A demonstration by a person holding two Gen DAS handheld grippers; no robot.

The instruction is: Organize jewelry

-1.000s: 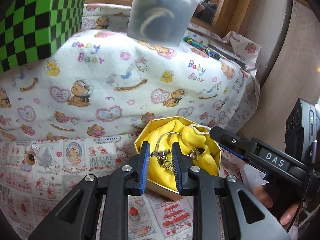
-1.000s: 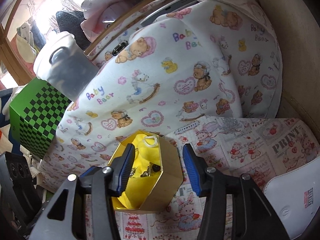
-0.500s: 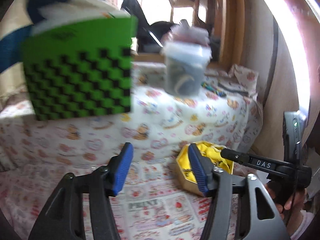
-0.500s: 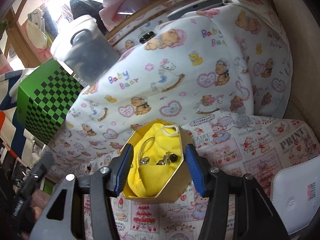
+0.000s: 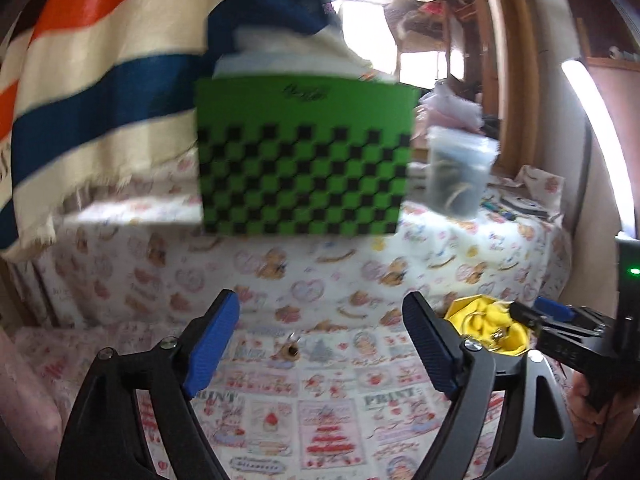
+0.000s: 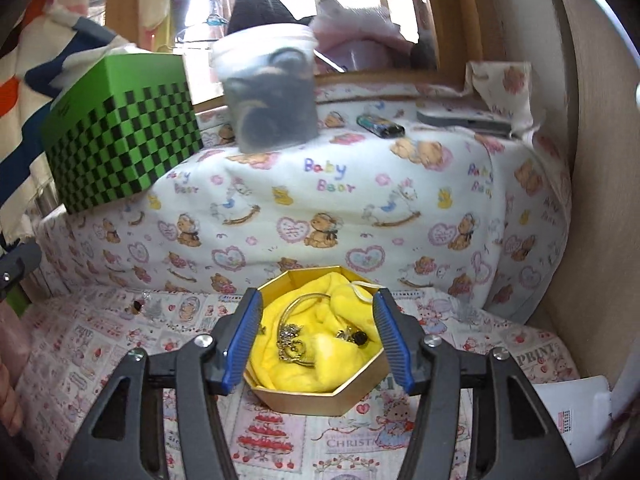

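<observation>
A gold hexagonal box (image 6: pixel 340 400) lined with yellow cloth (image 6: pixel 320 368) holds several pieces of jewelry (image 6: pixel 294 342), a bangle among them. My right gripper (image 6: pixel 318 344) is open, its blue pads on either side of the box, not touching the jewelry. In the left wrist view the box (image 5: pixel 486 326) is at the right, behind the right pad. My left gripper (image 5: pixel 322 344) is wide open and empty above the printed cloth. A small loose piece of jewelry (image 5: pixel 291 350) lies on the cloth between its pads; it also shows in the right wrist view (image 6: pixel 138 306).
A green-and-black checkered box (image 5: pixel 304 160) and a frosted plastic tub (image 5: pixel 458 174) stand on the raised bear-print ledge (image 6: pixel 360 208). A striped blanket (image 5: pixel 100 92) hangs at the left. A white card (image 6: pixel 576 412) lies at the right. The right gripper's body (image 5: pixel 576 344) is beside the gold box.
My left gripper has pulled back from the gold box, opened wide and swung left over the loose piece. My right gripper has centred on the box, jaws still open.
</observation>
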